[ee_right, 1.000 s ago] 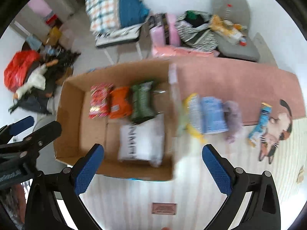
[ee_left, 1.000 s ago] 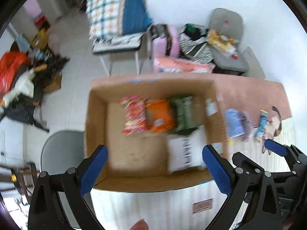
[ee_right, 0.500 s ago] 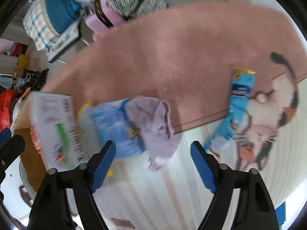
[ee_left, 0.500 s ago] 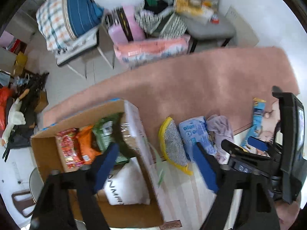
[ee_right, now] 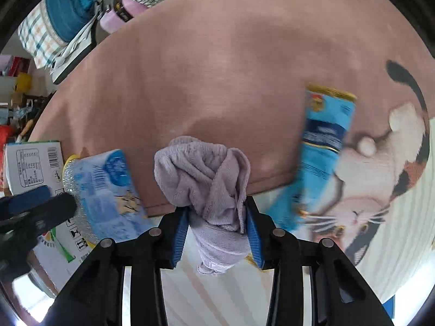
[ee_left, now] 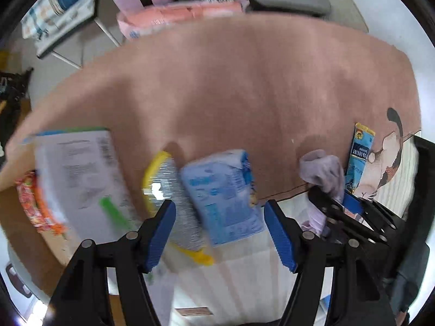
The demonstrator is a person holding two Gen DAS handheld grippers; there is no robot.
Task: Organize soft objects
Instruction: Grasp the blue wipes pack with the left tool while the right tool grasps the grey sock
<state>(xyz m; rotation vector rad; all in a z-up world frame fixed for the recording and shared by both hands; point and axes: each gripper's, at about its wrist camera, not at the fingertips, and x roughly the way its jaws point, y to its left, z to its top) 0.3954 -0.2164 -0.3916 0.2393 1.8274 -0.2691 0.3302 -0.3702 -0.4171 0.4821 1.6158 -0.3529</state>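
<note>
My right gripper [ee_right: 216,232] is shut on a crumpled lilac cloth [ee_right: 209,179] at the edge of the pink rug; the cloth also shows in the left wrist view [ee_left: 325,172]. My left gripper [ee_left: 220,229] is open, its jaws standing either side of a light blue soft pack [ee_left: 221,195] that lies against a yellow-rimmed silver scouring pad [ee_left: 168,193]. The blue pack [ee_right: 106,187] lies left of the cloth in the right wrist view. The cardboard box [ee_left: 78,179], with snack packets inside, sits at the left.
A long blue sachet [ee_right: 322,146] lies right of the cloth on a rug with a cat picture [ee_right: 380,179]. The pink rug [ee_left: 244,81] stretches behind. Chairs with bags and a folded blanket [ee_right: 59,24] stand at the back.
Both grippers dropped closer to the floor items. My right gripper closed on the lilac cloth. My left gripper moved from over the box to the blue pack.
</note>
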